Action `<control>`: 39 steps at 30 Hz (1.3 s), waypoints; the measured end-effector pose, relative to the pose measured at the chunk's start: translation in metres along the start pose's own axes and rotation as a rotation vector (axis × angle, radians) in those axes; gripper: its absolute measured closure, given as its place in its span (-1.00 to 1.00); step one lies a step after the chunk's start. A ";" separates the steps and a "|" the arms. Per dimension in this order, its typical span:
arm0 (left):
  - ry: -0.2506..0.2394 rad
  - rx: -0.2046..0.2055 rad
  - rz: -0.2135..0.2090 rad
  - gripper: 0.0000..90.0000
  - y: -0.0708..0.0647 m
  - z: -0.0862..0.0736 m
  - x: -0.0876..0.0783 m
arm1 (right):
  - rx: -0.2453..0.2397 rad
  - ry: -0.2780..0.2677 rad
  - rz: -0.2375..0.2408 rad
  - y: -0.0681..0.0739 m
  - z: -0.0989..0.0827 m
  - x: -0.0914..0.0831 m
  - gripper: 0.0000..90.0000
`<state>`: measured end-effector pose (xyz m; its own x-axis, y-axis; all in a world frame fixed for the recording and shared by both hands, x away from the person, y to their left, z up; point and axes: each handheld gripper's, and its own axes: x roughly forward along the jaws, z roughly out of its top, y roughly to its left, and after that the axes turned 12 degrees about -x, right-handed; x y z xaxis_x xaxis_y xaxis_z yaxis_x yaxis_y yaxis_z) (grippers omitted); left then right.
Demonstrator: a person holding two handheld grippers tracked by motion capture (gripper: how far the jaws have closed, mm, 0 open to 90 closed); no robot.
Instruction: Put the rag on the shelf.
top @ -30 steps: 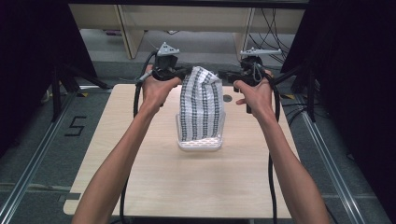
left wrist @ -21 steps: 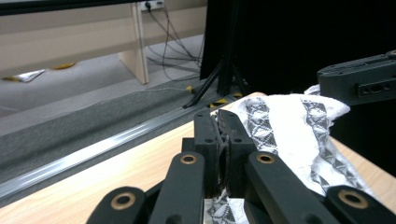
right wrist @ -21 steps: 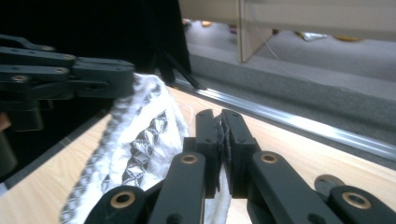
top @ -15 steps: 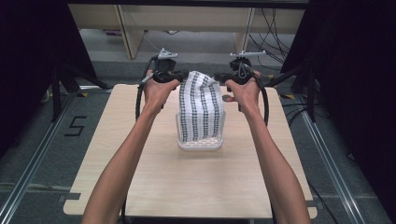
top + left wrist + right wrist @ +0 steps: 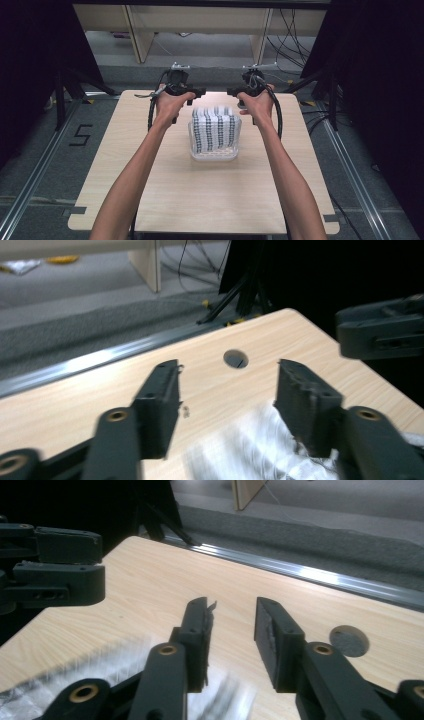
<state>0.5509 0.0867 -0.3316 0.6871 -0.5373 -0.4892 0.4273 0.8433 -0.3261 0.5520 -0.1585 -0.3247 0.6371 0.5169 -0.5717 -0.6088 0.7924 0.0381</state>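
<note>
A black-and-white patterned cloth (image 5: 215,127) sits bunched in a clear plastic container (image 5: 215,154) at the middle of the wooden table (image 5: 200,200). My left gripper (image 5: 194,96) hovers at the cloth's far left corner and my right gripper (image 5: 235,94) at its far right corner. Both have just been opening their jaws. In the left gripper view the left gripper (image 5: 227,390) is open, with the blurred cloth (image 5: 240,450) lying below it, not pinched. In the right gripper view the right gripper (image 5: 232,625) is open too, above the blurred cloth (image 5: 75,680).
A round hole (image 5: 236,358) pierces the table near its far edge, seen again as the hole (image 5: 349,641). Past that edge runs a metal rail (image 5: 325,577) over grey floor. Wooden furniture legs (image 5: 137,35) and cables stand beyond.
Both hands have sunk and come closer together, lowering the cloth from a tall held-up shape into the container. Both grippers have let go of it.
</note>
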 end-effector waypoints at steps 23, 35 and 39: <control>0.031 -0.002 -0.077 -0.33 -0.008 -0.015 -0.041 | -0.060 -0.048 0.048 0.009 -0.010 -0.030 0.08; 0.027 0.035 -0.090 -0.48 -0.014 -0.027 -0.064 | -0.100 -0.071 0.108 0.030 -0.015 -0.051 -0.15; 0.024 0.035 -0.102 -0.50 -0.017 -0.030 -0.072 | -0.114 -0.074 0.118 0.036 -0.017 -0.054 -0.18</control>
<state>0.4768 0.1108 -0.3150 0.6249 -0.6205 -0.4738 0.5150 0.7837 -0.3471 0.4879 -0.1633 -0.3061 0.5881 0.6301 -0.5071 -0.7284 0.6851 0.0065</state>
